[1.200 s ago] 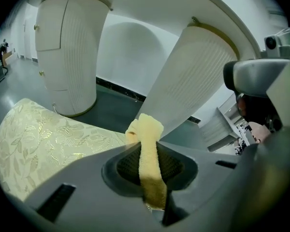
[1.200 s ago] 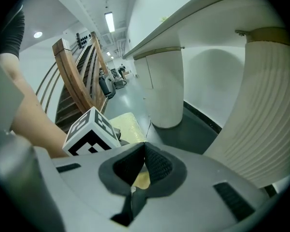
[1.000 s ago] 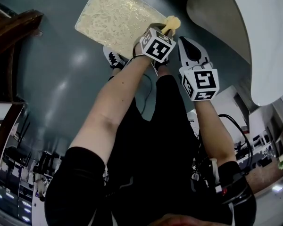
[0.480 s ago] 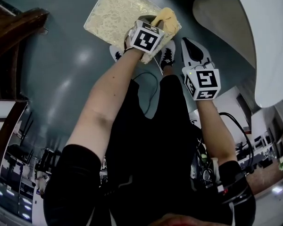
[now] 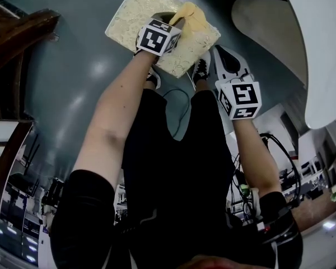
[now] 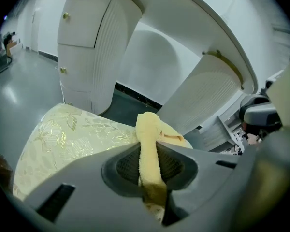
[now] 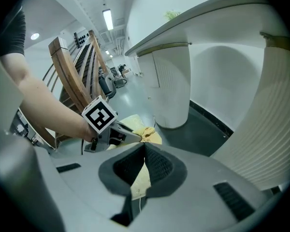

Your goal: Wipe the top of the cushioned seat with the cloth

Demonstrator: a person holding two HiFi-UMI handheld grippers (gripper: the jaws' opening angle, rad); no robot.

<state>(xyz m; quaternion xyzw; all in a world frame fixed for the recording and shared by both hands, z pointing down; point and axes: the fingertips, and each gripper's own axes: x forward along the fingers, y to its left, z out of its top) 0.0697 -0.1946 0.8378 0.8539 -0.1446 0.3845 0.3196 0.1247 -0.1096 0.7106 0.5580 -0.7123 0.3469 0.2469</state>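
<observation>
Clamping one yellow cloth, left gripper over one gold-patterned seat; right gripper pinched closed, empty, near seat corner.

Black short sleeves, black trousers, black-and-white shoes, dark cable by right forearm.

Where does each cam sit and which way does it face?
Head view: on the person's head, aimed steeply down at the cushioned seat; shows left forearm, right forearm, legs, shoes, left gripper, right gripper.
Left gripper view: on the left gripper, looking along its jaws, shut on the yellow cloth, across the cushioned seat toward white cabinets; no body part clearly shows.
Right gripper view: on the right gripper, jaws shut and empty, facing the left gripper; shows the left forearm.
Shared: all three see cloth and seat.
</observation>
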